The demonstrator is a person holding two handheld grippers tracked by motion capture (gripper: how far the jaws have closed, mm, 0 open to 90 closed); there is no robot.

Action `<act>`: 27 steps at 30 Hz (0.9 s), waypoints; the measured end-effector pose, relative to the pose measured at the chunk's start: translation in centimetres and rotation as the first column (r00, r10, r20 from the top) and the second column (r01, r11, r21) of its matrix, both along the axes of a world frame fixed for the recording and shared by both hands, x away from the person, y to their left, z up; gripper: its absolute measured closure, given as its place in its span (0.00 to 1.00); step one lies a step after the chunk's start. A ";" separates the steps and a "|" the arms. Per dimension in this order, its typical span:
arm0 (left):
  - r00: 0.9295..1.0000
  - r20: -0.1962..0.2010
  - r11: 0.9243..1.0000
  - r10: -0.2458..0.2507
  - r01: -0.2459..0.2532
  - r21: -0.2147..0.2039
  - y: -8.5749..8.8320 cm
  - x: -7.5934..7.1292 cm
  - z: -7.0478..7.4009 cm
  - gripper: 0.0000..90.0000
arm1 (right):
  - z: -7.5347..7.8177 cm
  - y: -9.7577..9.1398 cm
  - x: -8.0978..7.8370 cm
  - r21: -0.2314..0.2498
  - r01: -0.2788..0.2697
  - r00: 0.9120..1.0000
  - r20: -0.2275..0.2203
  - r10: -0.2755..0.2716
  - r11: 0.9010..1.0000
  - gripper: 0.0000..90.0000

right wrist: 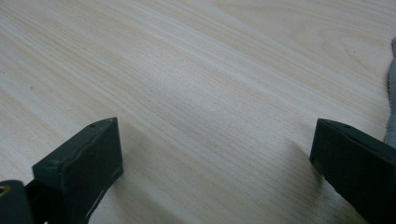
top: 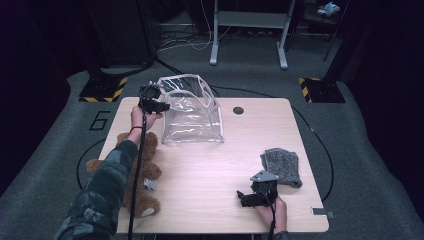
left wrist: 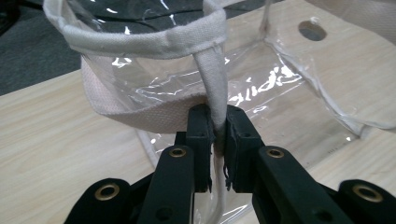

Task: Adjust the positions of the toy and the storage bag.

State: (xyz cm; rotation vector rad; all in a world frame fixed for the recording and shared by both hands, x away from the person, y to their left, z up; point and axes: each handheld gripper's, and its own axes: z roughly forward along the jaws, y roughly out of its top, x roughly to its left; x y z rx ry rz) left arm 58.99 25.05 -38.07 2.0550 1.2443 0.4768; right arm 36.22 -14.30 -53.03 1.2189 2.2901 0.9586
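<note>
A clear plastic bag (top: 192, 112) with white fabric trim stands open at the table's back middle. My left gripper (top: 159, 102) is at the bag's left rim, shut on the white fabric edge strip (left wrist: 215, 88), which runs up from between the black pads (left wrist: 201, 128). Close up, the clear plastic bag (left wrist: 261, 79) shows the wood through its walls. My right gripper (top: 248, 196) rests low over the table near the front right, jaws wide open with bare wood between its fingertips (right wrist: 88, 154). A brown teddy bear (top: 142, 172) lies at the table's left front.
A grey knitted cloth (top: 282, 165) lies just behind the right gripper; its edge (right wrist: 391, 102) shows at the right. The light wooden table (top: 210, 175) has a round cable hole (top: 238, 110) at the back. Dark floor, cables and a stand's legs lie beyond.
</note>
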 end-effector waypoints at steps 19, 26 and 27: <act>0.999 0.042 1.000 -0.007 0.007 -0.011 -1.0 -2.5 -0.1 0.67 | 0.0 0.0 0.0 0.001 0.000 1.000 0.001 0.000 1.000 0.02; 0.996 0.074 0.998 0.041 -0.045 0.054 -1.7 -1.9 -0.5 0.59 | 0.0 -0.1 0.1 -0.001 -0.003 1.000 0.000 0.003 1.000 0.02; 0.994 0.085 0.996 0.063 -0.068 0.060 -1.8 -2.0 -0.5 0.68 | 0.0 -0.1 0.1 -0.001 -0.002 1.000 0.000 0.002 1.000 0.02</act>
